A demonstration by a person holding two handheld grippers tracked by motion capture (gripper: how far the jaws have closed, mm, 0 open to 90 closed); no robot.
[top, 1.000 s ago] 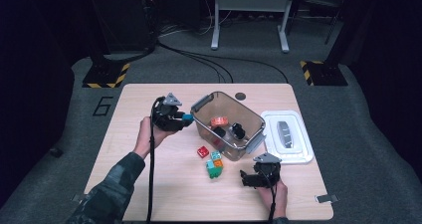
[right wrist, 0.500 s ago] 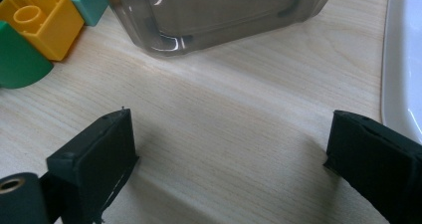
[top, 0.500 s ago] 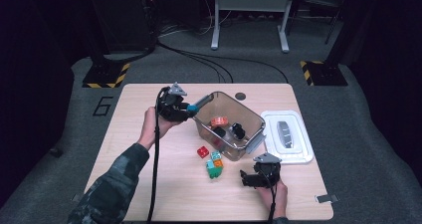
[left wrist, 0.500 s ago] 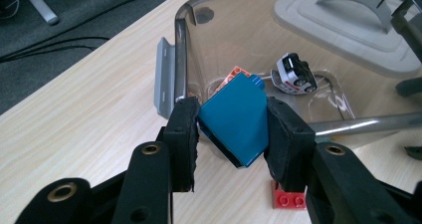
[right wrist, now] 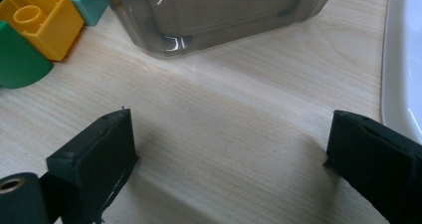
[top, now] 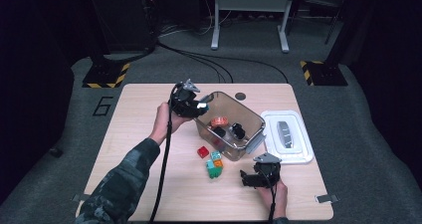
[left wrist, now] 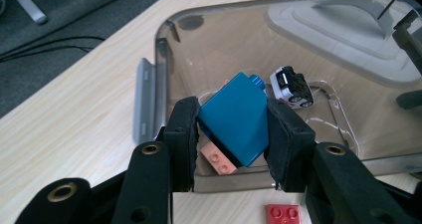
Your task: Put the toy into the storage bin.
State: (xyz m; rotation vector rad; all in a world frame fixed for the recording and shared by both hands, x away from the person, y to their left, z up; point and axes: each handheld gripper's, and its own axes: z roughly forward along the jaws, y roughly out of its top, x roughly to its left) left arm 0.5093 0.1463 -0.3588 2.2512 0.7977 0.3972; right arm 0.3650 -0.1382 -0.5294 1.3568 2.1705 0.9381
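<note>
My left gripper (top: 195, 106) hangs at the near-left rim of a clear plastic bin (top: 253, 140), shut on a blue brick (left wrist: 234, 117) that sits tilted between the pads (left wrist: 185, 129). Below the brick, inside the bin (left wrist: 164, 59), lie a salmon brick (left wrist: 219, 157) and a black-and-white toy car (left wrist: 292, 86). My right gripper (top: 245, 178) rests low on the table near the front edge, open, with bare wood between its fingers (right wrist: 99, 144).
A red brick (top: 202, 152) and a cluster of green, orange and teal bricks (top: 215, 165) lie in front of the bin. A white lid (top: 288, 135) lies to the bin's right. Cables trail from both grippers.
My left gripper has carried the blue brick rightward and a little farther back, from beside the bin to its rim. The right gripper has stayed still.
</note>
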